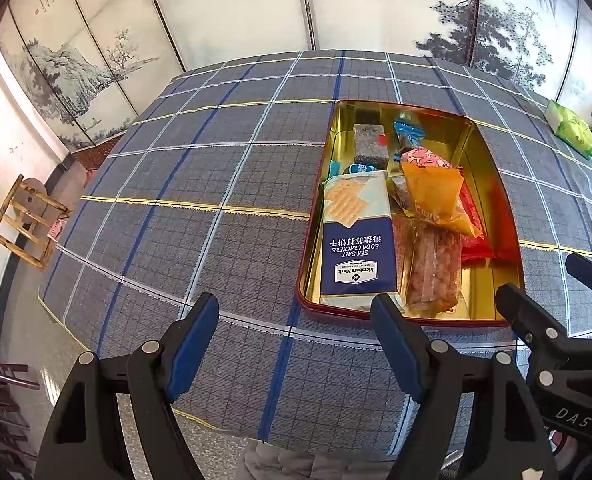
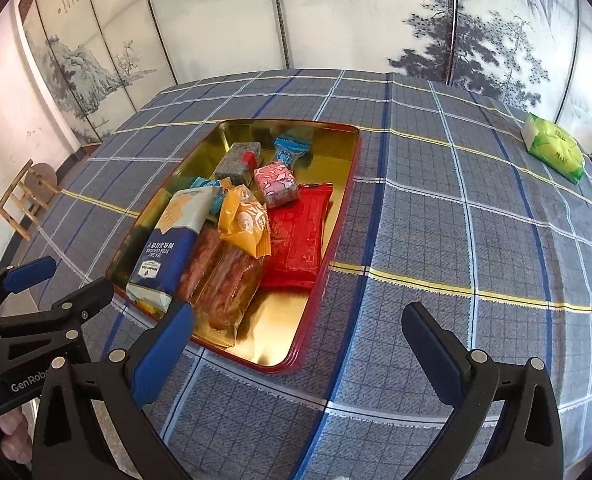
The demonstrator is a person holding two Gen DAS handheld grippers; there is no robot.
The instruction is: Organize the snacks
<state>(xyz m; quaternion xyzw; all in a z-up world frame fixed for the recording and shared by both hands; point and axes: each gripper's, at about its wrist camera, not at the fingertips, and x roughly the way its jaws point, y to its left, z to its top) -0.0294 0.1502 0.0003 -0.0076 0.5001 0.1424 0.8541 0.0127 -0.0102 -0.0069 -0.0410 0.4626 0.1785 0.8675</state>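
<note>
The snacks all lie heaped in the gold-lined tin [image 2: 338, 184] with the red rim, which sits on the checked tablecloth [image 2: 436, 240], and both tools hang above the near edge of that tin with nothing in them: the left gripper [image 1: 296, 340] has its blue pads spread wide over bare cloth just left of the tin's near corner, and the right gripper [image 2: 296, 344] stands just as wide over the tin's near right corner. The cracker pack [image 1: 356, 248] along the tin's left wall looks light but brittle inside, so I'd take it across its narrow sides and squeeze gently. The clear packet of reddish snacks [image 2: 224, 284] beside it is soft and slick, likely to slide between the pads unless caught at the crimped end. The orange bag [image 2: 246, 220] rides on top of the heap, puffy and easy to lift by its sealed edge; the flat red packet [image 2: 300, 236] lies low toward the tin's right wall, partly under the orange one. Farther back in the tin sit a pink wrapped sweet [image 2: 278, 182], a grey block [image 2: 240, 160] and a blue-wrapped sweet [image 2: 290, 150], small and crinkly. The tin's walls crowd any grip low on a packet. A green tissue pack [image 2: 556, 152] lies well apart from the tin, out of the way
</note>
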